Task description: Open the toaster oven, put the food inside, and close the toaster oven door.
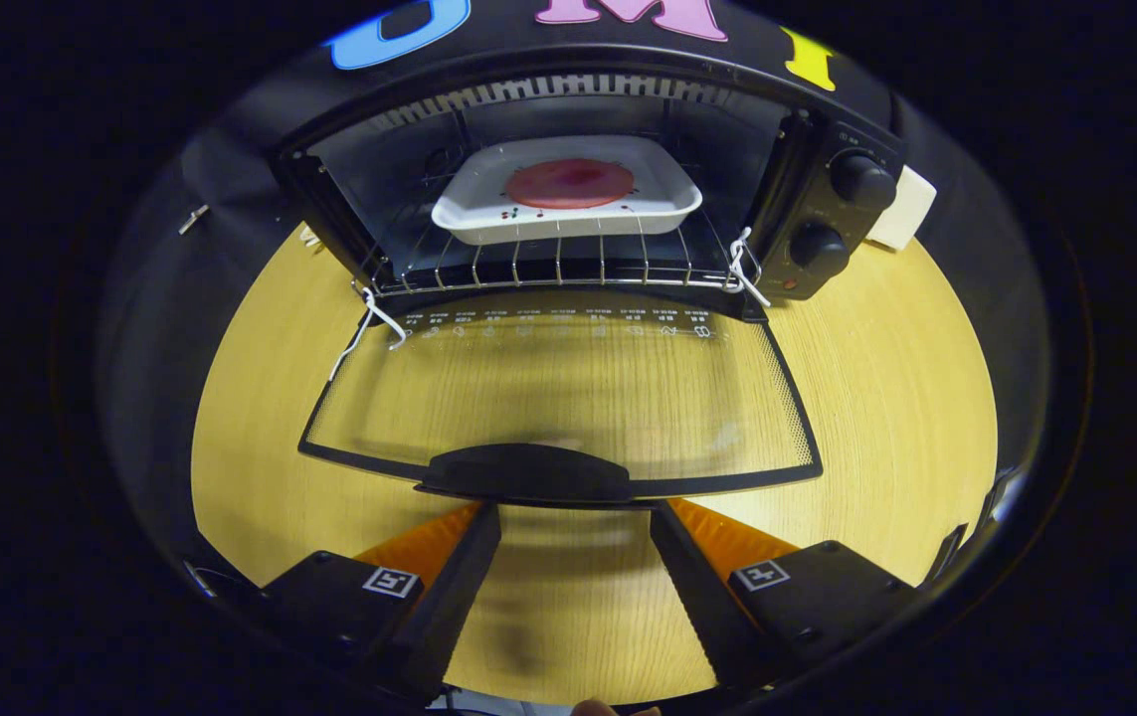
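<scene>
A white rectangular dish point(568, 204) of red food point(569, 184) sits inside the black toaster oven point(817, 199), its glass door point(568, 398) lowered just ahead of the gripper point(574, 517), whose fingers are spread and empty.

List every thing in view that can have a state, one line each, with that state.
Black toaster oven: open, cavity exposed.
Glass oven door with black handle: folded fully down, lying flat over the wooden table.
White rectangular ceramic dish: inside the oven on the wire rack.
Round reddish food: lying in the dish.
Gripper: open, holding nothing, fingers just short of the door handle.
</scene>
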